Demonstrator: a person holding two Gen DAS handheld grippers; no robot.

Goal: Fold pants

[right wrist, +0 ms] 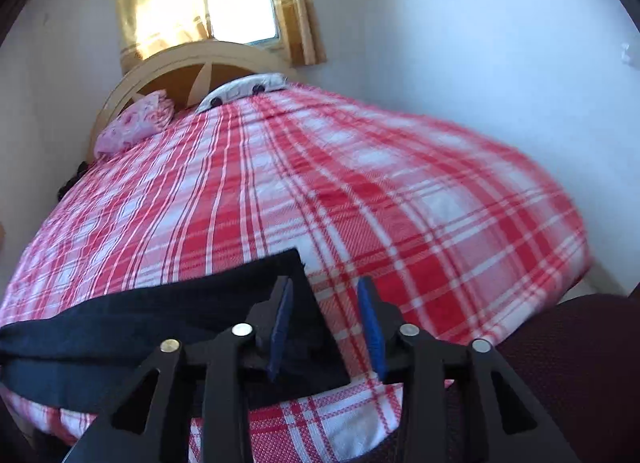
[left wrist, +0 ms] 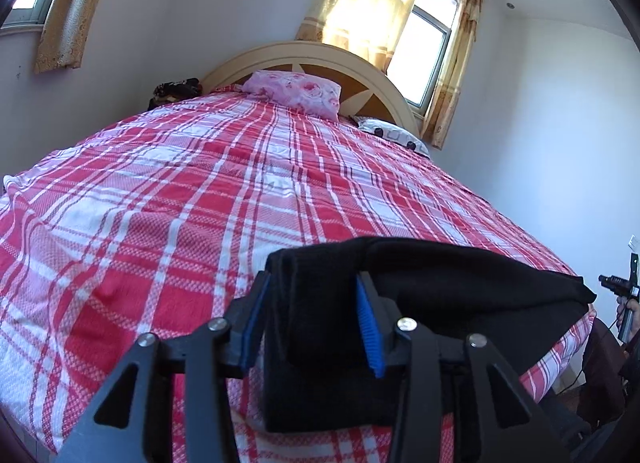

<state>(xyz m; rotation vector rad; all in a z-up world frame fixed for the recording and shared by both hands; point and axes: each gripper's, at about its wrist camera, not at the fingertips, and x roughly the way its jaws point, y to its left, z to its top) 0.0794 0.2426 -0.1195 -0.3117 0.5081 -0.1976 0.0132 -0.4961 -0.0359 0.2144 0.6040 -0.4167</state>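
The black pants lie across the near edge of the bed, folded lengthwise into a long band. My left gripper stands open with its blue pads on either side of the pants' left end, which lies between the jaws. In the right wrist view the pants stretch to the left, their right end under my right gripper. That gripper is open; its left pad is over the cloth's edge, its right pad over the bedspread. The right gripper also shows small at the far right of the left wrist view.
The bed has a red and white plaid spread, a pink floral pillow, a white pillow and a cream headboard. White walls stand close on the right. A dark maroon shape is at the lower right.
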